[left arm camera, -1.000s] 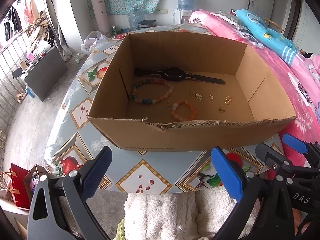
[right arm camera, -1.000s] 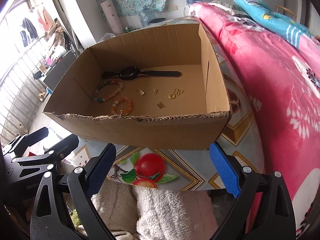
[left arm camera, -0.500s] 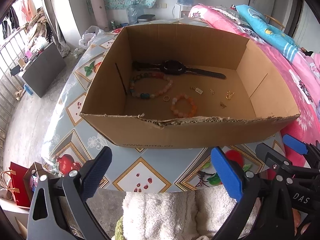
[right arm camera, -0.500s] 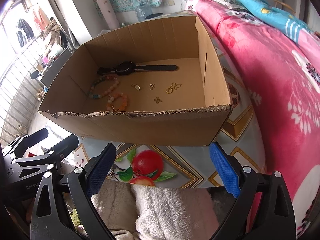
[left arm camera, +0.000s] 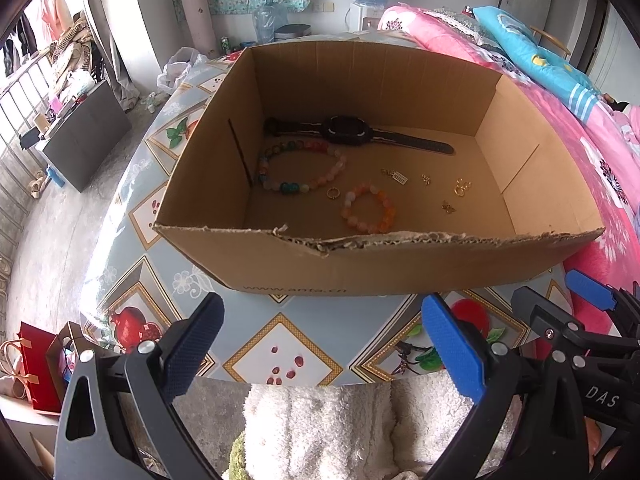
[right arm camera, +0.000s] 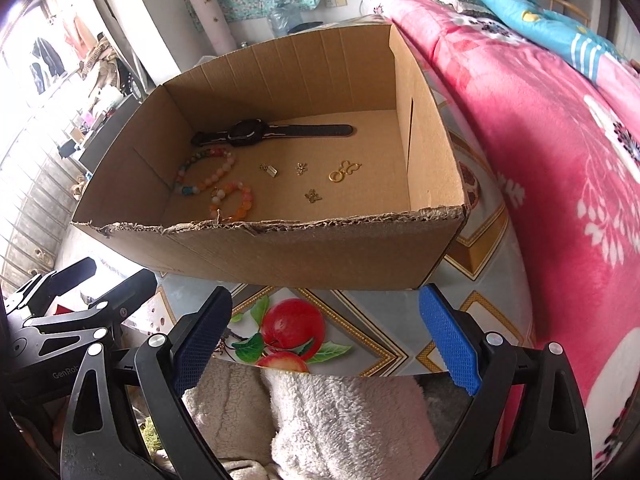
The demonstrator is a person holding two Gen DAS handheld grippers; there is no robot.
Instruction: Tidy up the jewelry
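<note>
Ahead of both our claws we see an open cardboard box (left arm camera: 360, 268) with a ragged near rim, standing on a table (left arm camera: 280, 344) covered in a fruit-print cloth; the pink bed (right arm camera: 560, 140) lies to the right of our right claw. Our left claw (left arm camera: 324, 344) and right claw (right arm camera: 326, 334) both hang short of the box with their blue pads wide apart, gripping nothing. On the box floor, farthest from us, lies a black watch (left arm camera: 348, 132), its strap stretched flat along the back wall. Nearer and to the left sits a large bracelet (left arm camera: 300, 168) of pastel and green beads, then a smaller orange-and-pink bracelet (left arm camera: 370, 212) closest to the near wall. Between them rests a little gold ring (left arm camera: 333, 192). To the right, several tiny gold charms (right arm camera: 344, 170) lie scattered, apart from each other.
</note>
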